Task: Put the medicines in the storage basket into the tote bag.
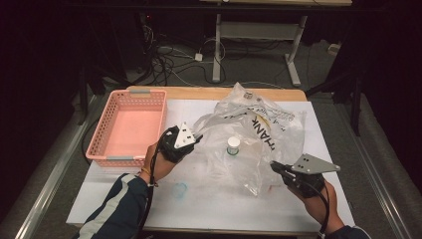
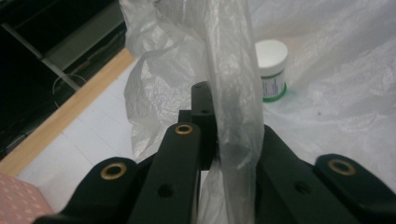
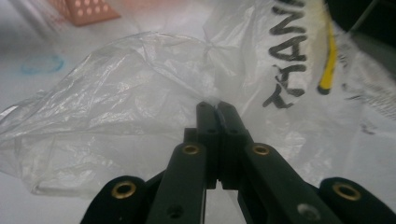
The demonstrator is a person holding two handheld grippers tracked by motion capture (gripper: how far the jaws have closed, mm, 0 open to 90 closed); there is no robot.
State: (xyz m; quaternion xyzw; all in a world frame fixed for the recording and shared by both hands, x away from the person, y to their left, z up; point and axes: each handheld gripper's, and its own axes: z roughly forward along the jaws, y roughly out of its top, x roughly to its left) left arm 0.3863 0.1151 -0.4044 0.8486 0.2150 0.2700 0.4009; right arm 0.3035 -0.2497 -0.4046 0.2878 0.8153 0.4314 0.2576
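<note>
- Your left claw (image 2: 205, 116) is clamped on a twisted strip of the plastic bag (image 1: 254, 139), which runs up between its jaws and on past the tips.
- Your right claw (image 3: 217, 109) has its jaws pressed together on a pinch of the bag's film, right at the tips, on the near right edge of the bag.
- Just beyond the left claw's tips, a little to their right, a small jar (image 2: 272, 70) with a white lid and green label stands upright, seemingly inside the bag, under the film.
- Ahead of the right claw the bag shows black lettering and a yellow streak (image 3: 328, 60).
- To the far side of the left claw sits a pink basket (image 1: 130, 124) on the table (image 1: 224, 199).
- You look to be at the step of spreading the bag's mouth between both claws.
- Next, draw the claws apart and slightly up; keep both grips tight, since thin film slips, and avoid tipping the jar.
</note>
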